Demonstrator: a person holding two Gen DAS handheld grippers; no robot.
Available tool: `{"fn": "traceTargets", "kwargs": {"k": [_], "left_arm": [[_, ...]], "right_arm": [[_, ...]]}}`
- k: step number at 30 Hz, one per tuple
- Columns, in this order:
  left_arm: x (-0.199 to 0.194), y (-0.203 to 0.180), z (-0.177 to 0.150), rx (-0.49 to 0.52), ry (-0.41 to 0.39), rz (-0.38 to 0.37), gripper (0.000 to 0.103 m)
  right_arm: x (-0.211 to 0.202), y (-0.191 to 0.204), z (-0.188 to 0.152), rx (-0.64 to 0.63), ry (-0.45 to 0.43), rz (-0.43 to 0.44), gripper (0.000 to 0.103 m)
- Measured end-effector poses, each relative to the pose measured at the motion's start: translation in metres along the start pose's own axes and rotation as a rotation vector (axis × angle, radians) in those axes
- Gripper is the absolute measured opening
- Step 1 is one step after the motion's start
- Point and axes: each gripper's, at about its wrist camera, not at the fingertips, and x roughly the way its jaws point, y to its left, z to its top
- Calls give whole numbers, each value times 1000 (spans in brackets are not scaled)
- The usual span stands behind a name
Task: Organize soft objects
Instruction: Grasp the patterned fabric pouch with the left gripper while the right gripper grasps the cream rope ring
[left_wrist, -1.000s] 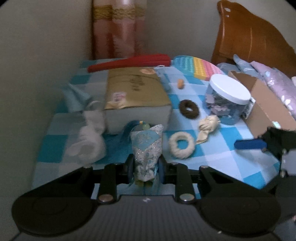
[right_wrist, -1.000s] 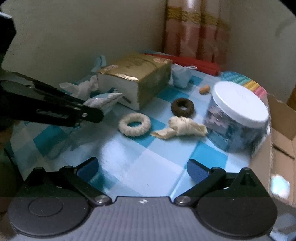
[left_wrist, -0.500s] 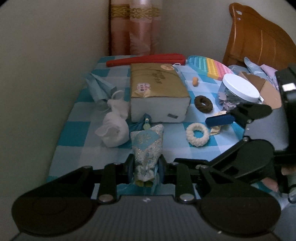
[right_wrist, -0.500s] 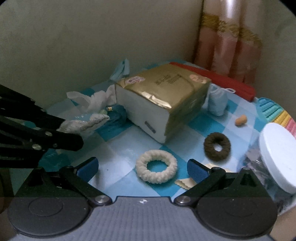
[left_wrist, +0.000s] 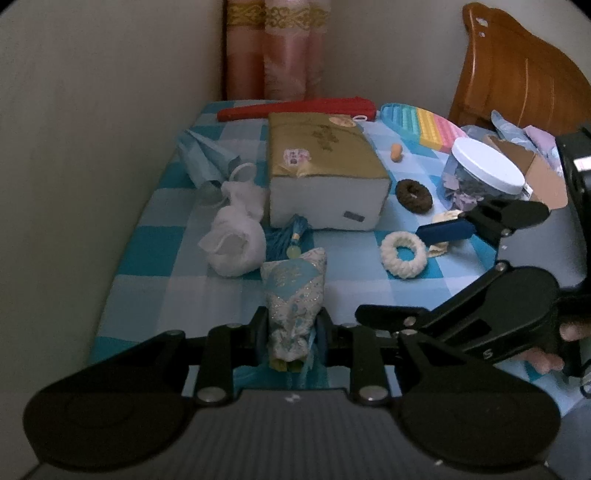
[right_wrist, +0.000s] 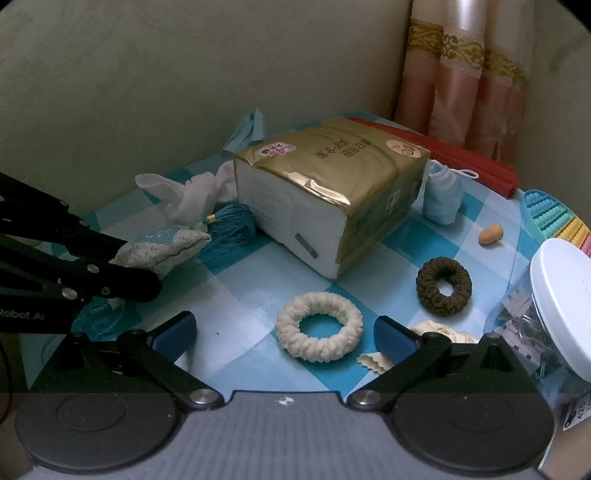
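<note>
Your left gripper (left_wrist: 291, 332) was clamped on a small embroidered sachet (left_wrist: 293, 291), pale blue and silver, with its blue tassel (left_wrist: 286, 240) trailing toward the far side onto the blue-and-white checked tablecloth (left_wrist: 207, 291). Your right gripper (right_wrist: 284, 330) stood with its jaws wide apart and nothing between the blue pads (right_wrist: 173, 330); it sat low over the cloth, and a cream knitted hair ring (right_wrist: 319, 330) lay on the table between the two fingers, untouched as far as the view showed. A dark brown hair ring (right_wrist: 443, 286) lay just to the right and farther off, and a crumpled cream cloth (right_wrist: 439, 338) was partly hidden behind the right finger. In the middle of the table sat a gold-wrapped pack of tissues (left_wrist: 321, 170). To its left lay a white gauzy pouch (left_wrist: 234, 240) and a folded light blue cloth (left_wrist: 207, 158) (close to the wall). A clear jar with a white lid (left_wrist: 484, 166) stood at the right, a cardboard box (left_wrist: 532, 166) beside it. Along the far edge lay a long red case (left_wrist: 295, 109) and a rainbow-coloured bubble toy (left_wrist: 421, 123), with a small orange peanut-shaped piece (left_wrist: 396, 152) near them.
</note>
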Motion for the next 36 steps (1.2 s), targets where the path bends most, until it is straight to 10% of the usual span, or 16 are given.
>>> {"fn": "traceTargets", "kwargs": {"k": [21,36], "left_arm": [[5,11,-3,-65,-2,-74,33],[5,10,0,-62,-2,-80,26]], "right_arm": [[0,-2,1,-39,-11,39,102],[-10,-10,5,-17,-16,15,51]]}}
